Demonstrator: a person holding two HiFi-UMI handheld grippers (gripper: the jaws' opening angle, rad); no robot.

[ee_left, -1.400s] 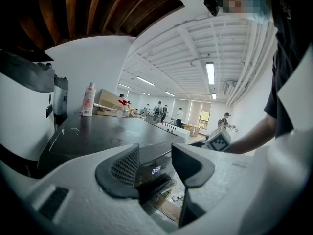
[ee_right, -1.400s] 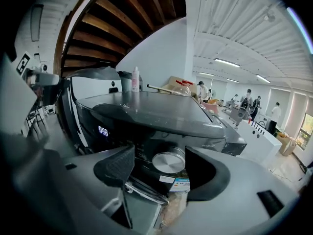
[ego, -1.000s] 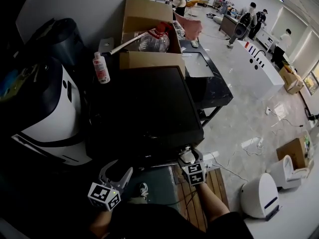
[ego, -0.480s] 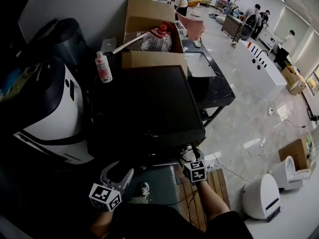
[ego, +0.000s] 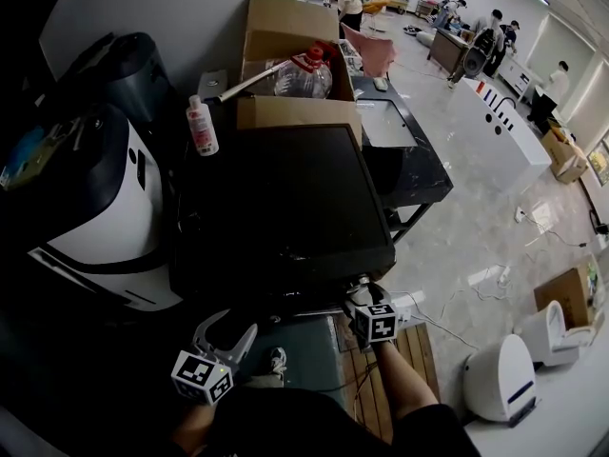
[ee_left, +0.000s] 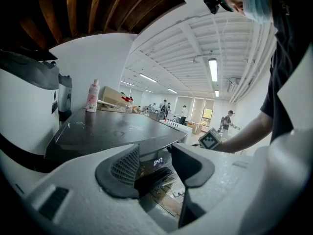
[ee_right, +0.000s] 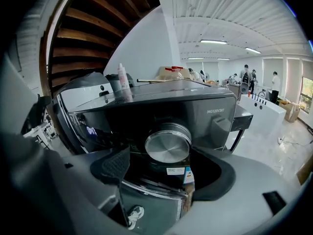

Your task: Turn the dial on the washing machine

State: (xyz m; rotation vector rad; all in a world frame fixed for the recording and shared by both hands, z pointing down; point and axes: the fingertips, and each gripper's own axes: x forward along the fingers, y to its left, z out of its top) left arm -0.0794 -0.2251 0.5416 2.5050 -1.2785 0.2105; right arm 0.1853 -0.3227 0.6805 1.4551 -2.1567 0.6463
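While opening in front of the washing machine (ego: 285, 198), frames the dial (ee_right: 167, 142) with the right gripper (ee_right: 164, 169). Silver round knob at the centre of the right gripper view, between the two fingertips and slightly above them. Touches neither pad, with a gap on each side. Mounted on the machine's dark front panel, just over a small label (ee_right: 173, 171).

In the head view, at lower centre: that same gripper tucked under the front edge of the machine's black top, with a bare forearm (ego: 404, 384) rising from the bottom edge.

At lower left of the head view, the left gripper (ego: 228, 328), held low and well apart from the dial. Fingers spread wide, nothing between them. Through the gap in the left gripper view, only the machine's front edge and its lit display (ee_left: 157, 161).

Near the back left corner of the top, an upright white bottle with a pink cap (ego: 202, 127). Behind it, toward the upper middle of the frame, an open cardboard box (ego: 285, 27) holding a clear water jug with a red cap (ego: 303, 76). At far left, a white-and-black appliance (ego: 105, 217).
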